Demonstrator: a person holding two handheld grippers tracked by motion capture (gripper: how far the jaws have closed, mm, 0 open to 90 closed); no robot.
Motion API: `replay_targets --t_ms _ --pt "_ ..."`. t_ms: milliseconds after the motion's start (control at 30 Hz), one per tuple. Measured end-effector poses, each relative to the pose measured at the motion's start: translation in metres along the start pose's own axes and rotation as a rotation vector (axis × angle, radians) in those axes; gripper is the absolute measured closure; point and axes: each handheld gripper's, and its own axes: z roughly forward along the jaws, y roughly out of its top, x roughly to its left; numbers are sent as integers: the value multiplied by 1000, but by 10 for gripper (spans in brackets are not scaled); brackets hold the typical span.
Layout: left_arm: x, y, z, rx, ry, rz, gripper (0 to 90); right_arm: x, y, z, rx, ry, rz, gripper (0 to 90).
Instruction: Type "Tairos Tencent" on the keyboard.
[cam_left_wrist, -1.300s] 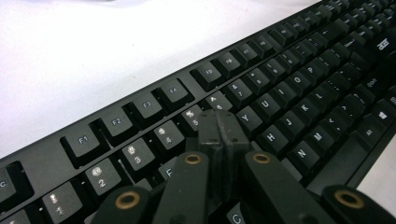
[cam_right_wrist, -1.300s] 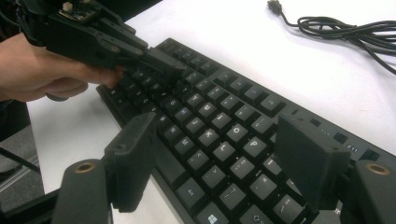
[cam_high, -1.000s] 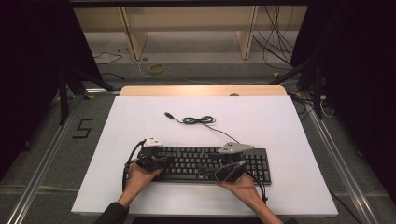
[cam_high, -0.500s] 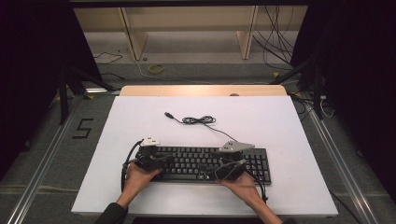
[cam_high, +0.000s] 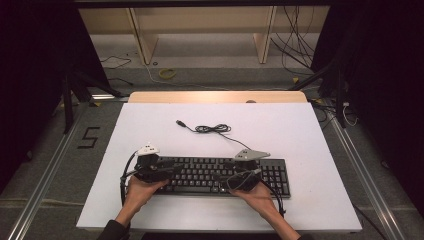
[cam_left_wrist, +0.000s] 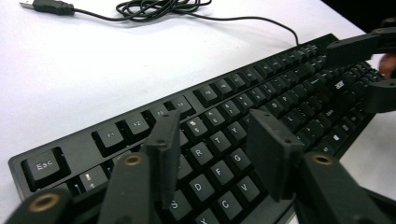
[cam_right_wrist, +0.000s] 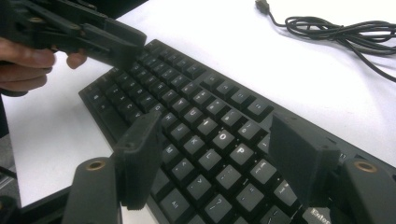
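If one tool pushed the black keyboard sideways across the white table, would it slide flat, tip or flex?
The keyboard lies flat, long and low on the table, so it would probably slide, not tip. Pushed at one end, it may pivot. Its body looks rigid, though keys give. The loose cable would likely trail limply.

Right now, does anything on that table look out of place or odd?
Only one thing: the keyboard is not plugged in. Its cable lies in a loose tangle on the white table behind it, the USB plug free. The keyboard lies flat and looks undamaged.
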Motion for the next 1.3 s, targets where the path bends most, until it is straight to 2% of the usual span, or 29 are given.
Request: replay_targets --t_ms 167,400,600,733,933,1033,1300 --pt "-3 -2 -5 -24 -21 7 444 1 2 4 3 -1 1 379" --pt "-6 -8 -11 -60 -46 24 358 -1 4 10 21 -12 3 482" --pt "-6 -13 -18 -92 -58 34 306 -1 8 18 30 -22 -3 642" --pt "-5 -16 -23 -112 -58 35 288 0 9 24 57 -26 -11 757" --pt "-2 -21 -28 -125 -60 35 257 2 10 34 96 -40 -28 872" --pt "-2 -23 -30 -127 -55 35 245 3 11 38 114 -50 -31 900" --pt "-2 -27 -33 -116 -41 43 238 3 11 46 141 -64 -42 900"
